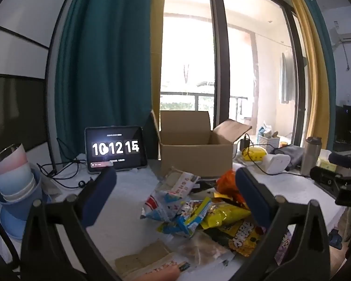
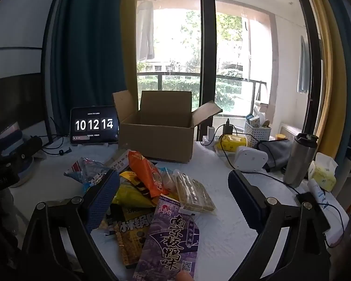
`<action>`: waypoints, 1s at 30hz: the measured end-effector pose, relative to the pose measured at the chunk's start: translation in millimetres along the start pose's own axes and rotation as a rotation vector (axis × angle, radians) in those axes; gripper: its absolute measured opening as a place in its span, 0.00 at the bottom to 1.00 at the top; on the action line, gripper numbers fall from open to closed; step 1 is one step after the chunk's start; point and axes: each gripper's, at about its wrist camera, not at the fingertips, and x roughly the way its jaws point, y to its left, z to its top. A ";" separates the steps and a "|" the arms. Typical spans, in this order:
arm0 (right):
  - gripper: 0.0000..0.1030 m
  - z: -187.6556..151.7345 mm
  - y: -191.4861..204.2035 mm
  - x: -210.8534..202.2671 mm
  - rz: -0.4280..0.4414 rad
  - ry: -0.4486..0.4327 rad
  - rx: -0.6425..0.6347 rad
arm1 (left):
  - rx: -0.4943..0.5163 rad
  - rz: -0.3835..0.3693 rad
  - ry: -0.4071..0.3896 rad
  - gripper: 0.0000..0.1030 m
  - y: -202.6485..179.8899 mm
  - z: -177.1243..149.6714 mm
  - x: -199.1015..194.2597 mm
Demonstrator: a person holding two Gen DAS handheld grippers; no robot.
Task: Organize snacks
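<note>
A heap of snack packets (image 1: pixel 199 213) lies on the white table in front of an open cardboard box (image 1: pixel 194 149). My left gripper (image 1: pixel 175 180) hovers over the heap, open, nothing between its blue pads. In the right wrist view the same heap shows an orange bag (image 2: pixel 148 175), a clear pack of pale bars (image 2: pixel 194 192) and a purple packet (image 2: pixel 170 238) nearest the camera. My right gripper (image 2: pixel 173 180) stands open above them, touching none. The cardboard box (image 2: pixel 156 138) sits behind the heap with flaps up, and its inside is hidden.
A tablet (image 1: pixel 115 148) showing a clock stands left of the box. Stacked cups (image 1: pixel 14 175) sit at far left. Right of the box are a yellow pack (image 2: pixel 232 142), a white device (image 2: pixel 250 159), cables, a steel tumbler (image 2: pixel 299 159) and a tissue box (image 2: pixel 323 173).
</note>
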 end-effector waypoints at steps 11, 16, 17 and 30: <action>0.93 -3.3 -2.7 0.4 -0.007 0.007 0.018 | -0.012 -0.004 0.010 0.99 1.0 -1.6 0.5; 0.93 -4.9 -2.8 0.3 -0.007 0.009 0.025 | -0.010 -0.007 0.012 0.99 0.2 -0.7 -0.9; 0.93 -4.8 -3.2 0.7 -0.006 0.010 0.026 | -0.010 -0.006 0.012 0.99 -0.1 -0.5 -1.2; 0.93 -4.6 -2.1 0.8 0.002 0.011 0.028 | -0.012 -0.004 0.009 0.99 1.6 3.0 -0.8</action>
